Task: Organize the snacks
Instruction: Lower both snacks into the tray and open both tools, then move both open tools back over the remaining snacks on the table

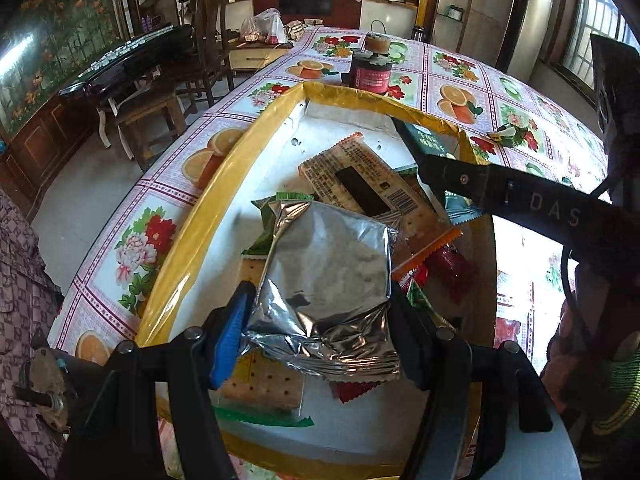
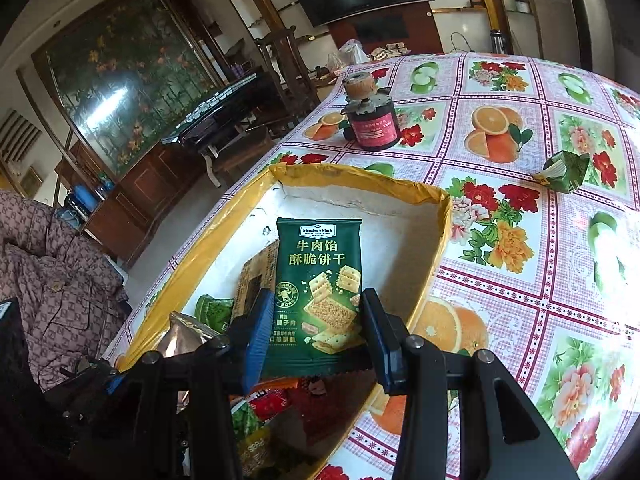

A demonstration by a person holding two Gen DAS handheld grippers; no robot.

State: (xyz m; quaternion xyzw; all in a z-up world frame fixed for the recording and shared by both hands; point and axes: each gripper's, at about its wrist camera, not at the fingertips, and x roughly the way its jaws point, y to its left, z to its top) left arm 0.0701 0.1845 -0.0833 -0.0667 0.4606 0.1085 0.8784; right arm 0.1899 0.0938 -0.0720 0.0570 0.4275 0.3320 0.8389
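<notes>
Fruit-print tablecloth point(image 2: 520, 92) carries a yellow-rimmed box point(image 1: 192, 224) of snacks. Over it, the left gripper point(image 1: 320, 320) pinches a light, crinkly silver packet point(image 1: 328, 280) by its edges; the right gripper point(image 2: 316, 328) clamps a slippery green biscuit packet point(image 2: 320, 280) low down.

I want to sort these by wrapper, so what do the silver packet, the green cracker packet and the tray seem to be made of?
Silver packet: looks like metallised foil film, shiny, creased, mirror-like glints.
Green cracker packet: probably printed plastic film, smooth with a soft sheen, serrated bottom edge.
Tray: seemingly white foam or board, matte and pitted, its rim wrapped in glossy, wrinkled yellow tape.
</notes>
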